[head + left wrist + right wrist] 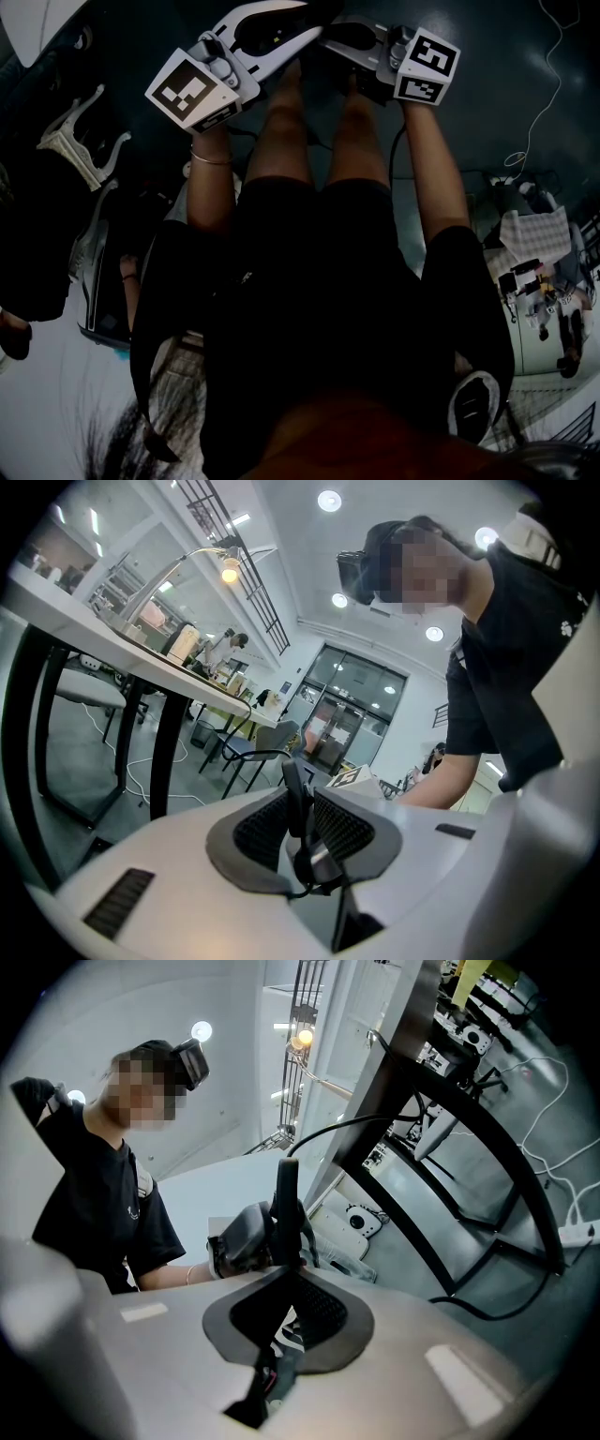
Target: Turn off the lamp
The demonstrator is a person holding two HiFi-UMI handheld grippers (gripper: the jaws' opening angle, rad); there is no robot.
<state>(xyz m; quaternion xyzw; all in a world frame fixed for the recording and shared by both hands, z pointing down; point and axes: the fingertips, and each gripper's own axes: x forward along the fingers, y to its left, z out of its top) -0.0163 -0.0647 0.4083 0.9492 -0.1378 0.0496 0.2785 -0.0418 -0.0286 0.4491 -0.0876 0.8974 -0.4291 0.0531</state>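
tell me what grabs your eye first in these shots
The lit lamp glows at the upper left of the left gripper view, above a white table. The left gripper and right gripper, both shut on nothing, hang low before the person's legs in the head view.

Bright white ceiling (pixel 403 499) overhead, round recessed lights (pixel 329 500) glowing. A white worktop (pixel 84 621) on black legs runs along the left, chairs (pixel 242 752) beyond, glass doors (pixel 352 728) at the far end, white cable (pixel 131 764) trailing over grey floor (pixel 75 747).
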